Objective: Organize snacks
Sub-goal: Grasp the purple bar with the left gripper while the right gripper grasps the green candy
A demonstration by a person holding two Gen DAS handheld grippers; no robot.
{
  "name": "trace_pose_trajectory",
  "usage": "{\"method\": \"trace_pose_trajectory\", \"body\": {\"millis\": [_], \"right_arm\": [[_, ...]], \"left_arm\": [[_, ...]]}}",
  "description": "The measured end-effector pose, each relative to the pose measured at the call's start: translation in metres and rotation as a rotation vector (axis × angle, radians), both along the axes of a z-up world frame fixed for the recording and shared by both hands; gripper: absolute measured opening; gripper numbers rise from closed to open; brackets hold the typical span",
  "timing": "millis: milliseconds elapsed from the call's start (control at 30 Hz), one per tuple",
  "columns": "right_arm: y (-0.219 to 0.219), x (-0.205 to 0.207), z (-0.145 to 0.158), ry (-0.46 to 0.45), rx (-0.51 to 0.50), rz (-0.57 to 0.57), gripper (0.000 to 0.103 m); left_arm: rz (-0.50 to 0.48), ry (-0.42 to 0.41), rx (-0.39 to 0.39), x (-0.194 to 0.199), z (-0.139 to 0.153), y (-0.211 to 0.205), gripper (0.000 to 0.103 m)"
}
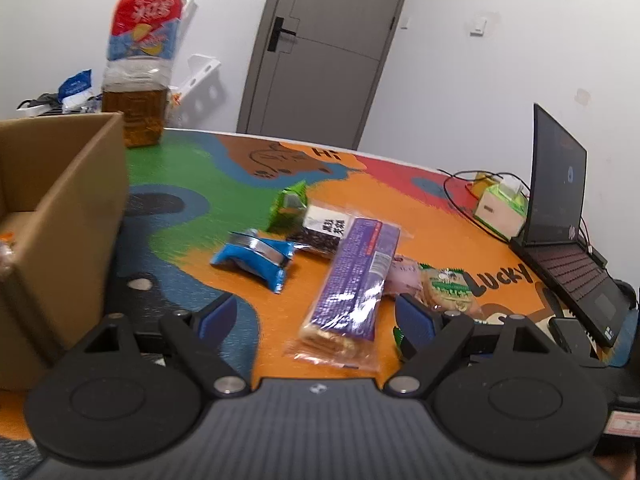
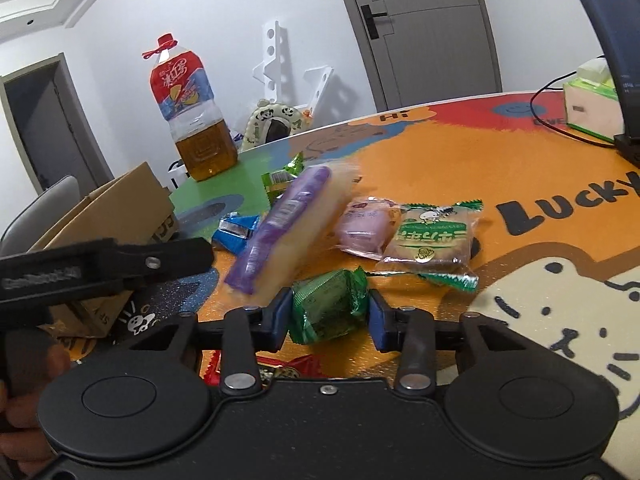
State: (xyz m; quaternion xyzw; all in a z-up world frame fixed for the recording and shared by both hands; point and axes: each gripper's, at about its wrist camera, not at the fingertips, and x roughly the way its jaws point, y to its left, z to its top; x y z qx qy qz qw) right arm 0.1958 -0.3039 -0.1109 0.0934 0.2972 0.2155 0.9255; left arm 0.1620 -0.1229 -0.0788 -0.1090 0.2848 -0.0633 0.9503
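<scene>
Snack packets lie on the colourful table (image 1: pixel 280 184). A long purple biscuit packet (image 1: pixel 352 280) lies between the fingers of my open left gripper (image 1: pixel 316 320), which hovers just above its near end. Beyond it lie a blue packet (image 1: pixel 256 256), a small green packet (image 1: pixel 290 204), a black-and-white packet (image 1: pixel 324 232), a pink packet (image 1: pixel 404 276) and a green-labelled cake (image 1: pixel 448 290). My right gripper (image 2: pixel 329 312) is shut on a small dark-green packet (image 2: pixel 328 308). The cardboard box (image 1: pixel 60 208) stands at the left.
A large tea bottle (image 1: pixel 138 60) stands at the far left behind the box. A laptop (image 1: pixel 560 208), a tissue box (image 1: pixel 500 208) and cables sit at the right. A red packet (image 2: pixel 280 368) lies under my right gripper. The left gripper's arm (image 2: pixel 100 268) shows at the left.
</scene>
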Motion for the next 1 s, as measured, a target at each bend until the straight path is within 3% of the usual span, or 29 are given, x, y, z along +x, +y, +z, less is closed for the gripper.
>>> {"method": "trace_pose_trajectory", "body": {"millis": [333,500,567,600,667,833,1000], "right_arm": [[-0.015,0.003,-0.002,-0.003,0.005,-0.057,0.040],[-0.015,0.003,-0.002,-0.006,-0.006,-0.068,0.040],[-0.016,0.001,-0.001,-0.006,-0.010,-0.073,0.039],[-0.017,0.000,0.000,-0.007,-0.010,-0.076,0.039],[-0.019,-0.002,0.001,-0.012,-0.010,-0.082,0.039],[-0.019,-0.007,0.007,-0.025,-0.004,-0.084,0.039],[-0.013,-0.013,0.018,-0.059,0.001,-0.068,0.039]], "left_arm": [[0.005,0.032,0.008,0.027,-0.015,-0.008,0.082],[-0.050,0.014,0.018,0.032,-0.014,-0.022,0.081],[-0.049,0.046,0.018,0.039,-0.019,-0.024,0.065],[-0.050,0.068,0.014,0.042,-0.022,-0.023,0.051],[-0.050,0.059,0.029,0.041,-0.024,-0.023,0.039],[-0.043,0.057,0.024,0.032,-0.017,-0.018,0.029],[-0.043,0.026,0.014,0.018,-0.003,-0.012,0.029]]}}
